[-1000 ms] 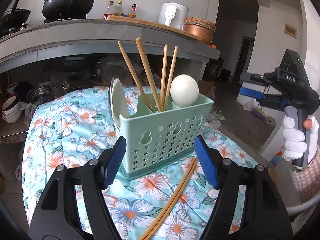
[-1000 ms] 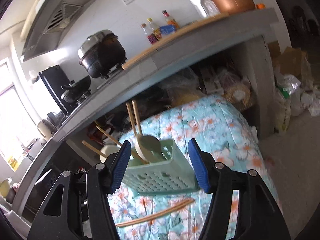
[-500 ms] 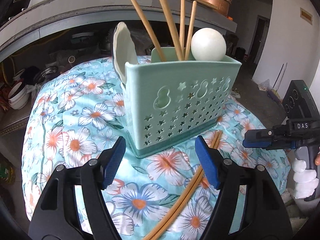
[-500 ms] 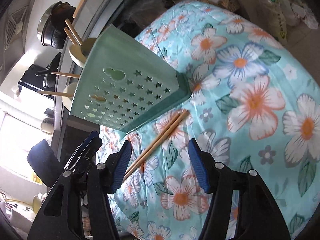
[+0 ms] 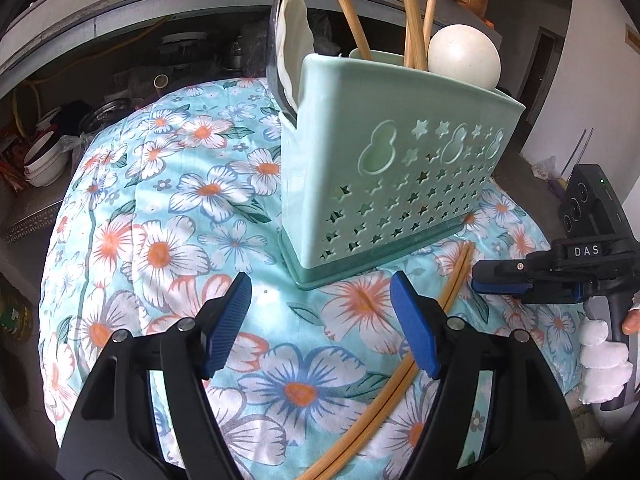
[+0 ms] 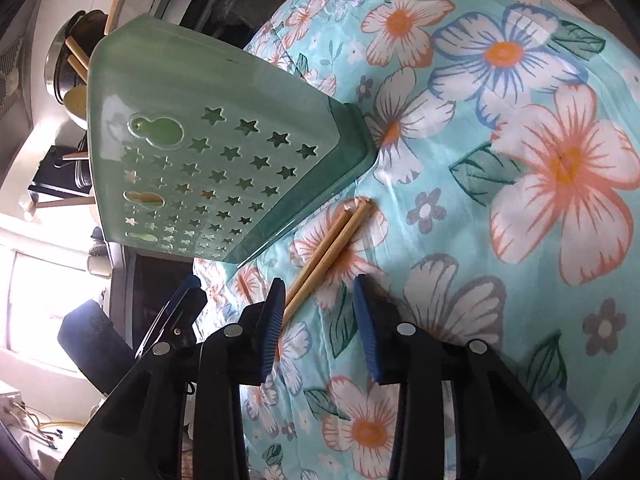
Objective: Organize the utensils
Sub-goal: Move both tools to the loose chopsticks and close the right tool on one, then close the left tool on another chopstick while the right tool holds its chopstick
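One mint-green plastic caddy (image 5: 384, 184), pierced with star and gourd cut-outs, stood on the bench under a glossy floral cloth (image 5: 168, 216). In it stood three bamboo chopsticks (image 5: 412, 20) that could be counted, and two pale rounded spoons (image 5: 464, 56). One loose pair of chopsticks (image 6: 328, 248) lay side by side on the cloth, their ends just beside the caddy's base. Compared with a second earlier, both cameras sat lower and nearer the cloth. The left tongs (image 5: 320, 320) hung spread with nothing between them, near the caddy's corner. The right tongs (image 6: 318, 318) had just been closing, with the loose pair at the inner face of one ribbed blue pad; a gap still showed between the pads.
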`<state>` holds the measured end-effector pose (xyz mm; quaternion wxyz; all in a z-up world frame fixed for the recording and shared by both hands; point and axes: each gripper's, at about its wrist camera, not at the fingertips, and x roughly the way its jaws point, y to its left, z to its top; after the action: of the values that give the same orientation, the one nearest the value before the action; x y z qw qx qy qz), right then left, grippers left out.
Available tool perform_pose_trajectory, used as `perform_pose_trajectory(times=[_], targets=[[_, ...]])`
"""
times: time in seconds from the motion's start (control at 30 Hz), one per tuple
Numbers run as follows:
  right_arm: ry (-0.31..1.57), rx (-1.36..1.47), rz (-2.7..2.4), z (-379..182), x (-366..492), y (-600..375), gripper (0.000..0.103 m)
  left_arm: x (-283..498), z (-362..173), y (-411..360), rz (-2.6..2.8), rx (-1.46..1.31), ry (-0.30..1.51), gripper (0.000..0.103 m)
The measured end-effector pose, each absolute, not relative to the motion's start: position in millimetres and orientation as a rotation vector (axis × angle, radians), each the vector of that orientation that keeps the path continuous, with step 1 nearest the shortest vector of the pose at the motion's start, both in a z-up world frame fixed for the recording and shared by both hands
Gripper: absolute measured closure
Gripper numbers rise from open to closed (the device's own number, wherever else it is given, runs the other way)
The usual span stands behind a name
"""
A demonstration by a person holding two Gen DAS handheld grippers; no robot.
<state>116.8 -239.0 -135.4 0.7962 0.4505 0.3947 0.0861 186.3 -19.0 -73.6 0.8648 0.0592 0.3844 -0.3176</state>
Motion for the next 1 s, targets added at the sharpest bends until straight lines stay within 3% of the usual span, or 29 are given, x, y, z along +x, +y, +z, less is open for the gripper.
perform_pose_trajectory(times=[0.27, 0.6, 1.0], targets=[[0.839, 1.037, 0.156, -141.6, 139.0, -247.0, 0.089, 187.4, -73.3, -19.8, -0.667, 0.118, 0.811, 0.035], [0.839, 0.999, 0.139, -131.4, 118.5, -262.7, 0.090, 187.9, -71.9, -17.5, -0.667, 0.117, 0.806, 0.035], [0.864, 0.629, -0.122, -103.8, 135.8, -266.0, 0.088, 175.9, -73.7, -37.0, -0.749, 0.162, 0.815, 0.035]])
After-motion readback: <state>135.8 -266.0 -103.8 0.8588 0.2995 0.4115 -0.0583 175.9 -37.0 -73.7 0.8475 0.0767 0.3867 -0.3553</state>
